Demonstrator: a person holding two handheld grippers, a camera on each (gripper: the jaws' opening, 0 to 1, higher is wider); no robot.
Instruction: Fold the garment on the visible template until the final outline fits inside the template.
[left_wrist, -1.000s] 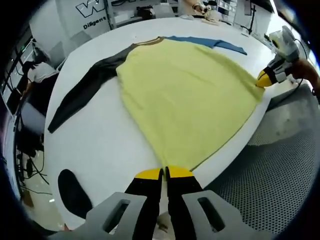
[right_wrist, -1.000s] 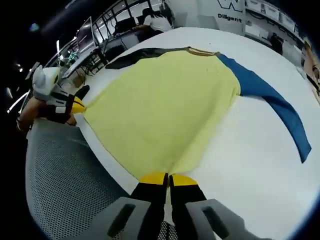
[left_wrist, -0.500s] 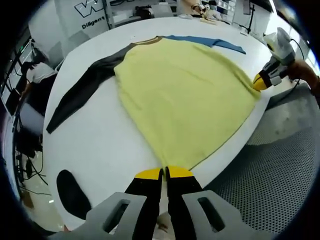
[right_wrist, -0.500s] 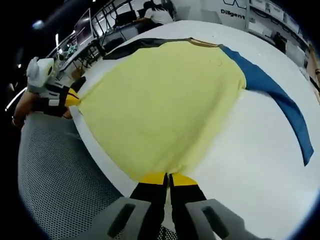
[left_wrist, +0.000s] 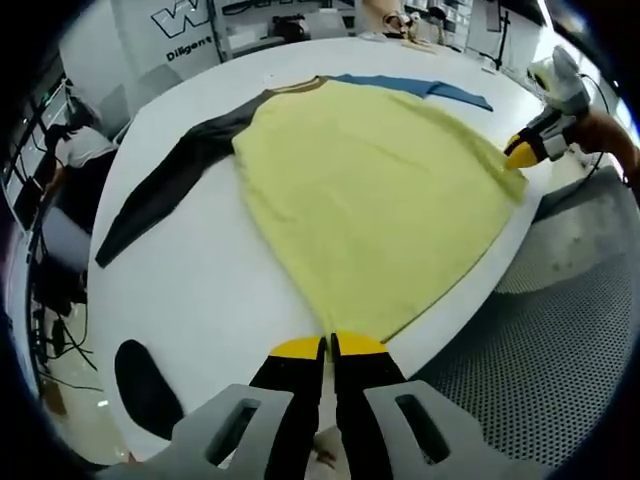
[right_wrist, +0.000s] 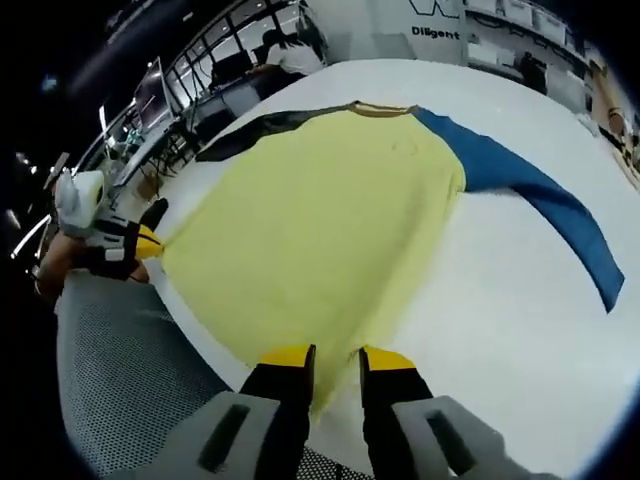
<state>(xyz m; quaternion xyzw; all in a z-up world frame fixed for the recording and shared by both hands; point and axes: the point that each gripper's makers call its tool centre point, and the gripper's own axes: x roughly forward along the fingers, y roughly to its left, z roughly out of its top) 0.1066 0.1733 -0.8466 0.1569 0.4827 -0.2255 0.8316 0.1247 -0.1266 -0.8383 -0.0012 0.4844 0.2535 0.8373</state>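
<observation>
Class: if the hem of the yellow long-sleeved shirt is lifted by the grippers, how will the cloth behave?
The yellow long-sleeved shirt would probably drape and sag, since it lies flat as thin cloth on the white round table. Its blue sleeve and dark grey sleeve would likely trail limply. It looks light.

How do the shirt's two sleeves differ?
The blue sleeve is bright blue; the dark sleeve looks near-black. In the left gripper view, the dark sleeve stretches long toward the table edge, while the blue sleeve lies at the far side. Both lie flat, spread outward from the yellow body.
</observation>
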